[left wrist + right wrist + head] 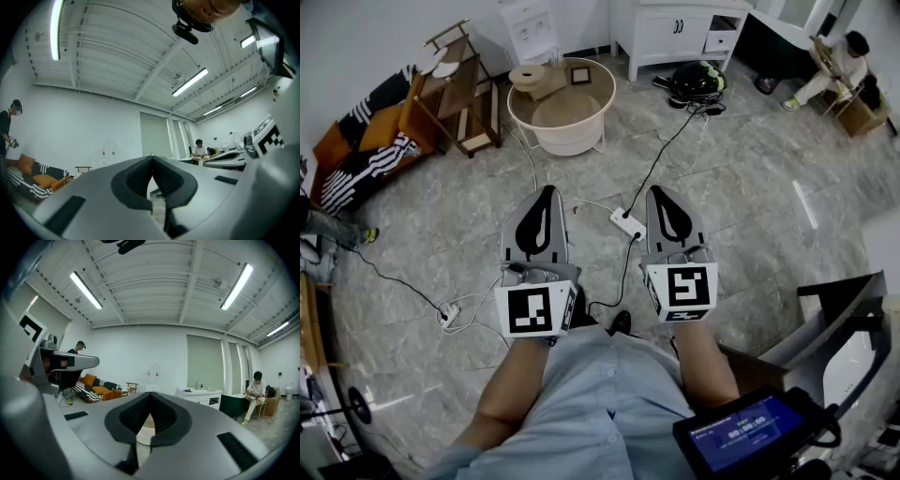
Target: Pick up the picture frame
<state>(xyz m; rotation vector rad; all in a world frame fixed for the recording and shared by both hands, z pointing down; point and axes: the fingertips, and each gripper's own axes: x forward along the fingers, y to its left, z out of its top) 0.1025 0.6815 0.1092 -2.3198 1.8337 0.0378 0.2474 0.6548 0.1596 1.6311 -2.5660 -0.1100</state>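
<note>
The 2 tools are held side by side over the grey floor [750, 187], both pointing ahead. The left tool [546, 199] is clenched: in its own view its 2 dark pads [138, 178] meet tip to tip. The right tool [664, 199] is clenched the same way, with its pads [134, 418] pressed together at the tips.

The frame [579, 75] is well ahead of both tools, a little right of the left tool's line. It sits at the far side of a round cream desk [567, 141] with a raised rim. Whether it lies flat or leans cannot be told. A round tan disc [528, 75] sits on the desk just left of it.

A white power strip [628, 223] lies on the floor just ahead of the tips, between the 2 tools, with cables running from it. A wooden shelf [459, 89] and a striped sofa [356, 155] stand far to the left of the left tool. A white cabinet [675, 33] stands beyond the desk, ahead of the right tool. A seated person [839, 66] is far off to its right.
</note>
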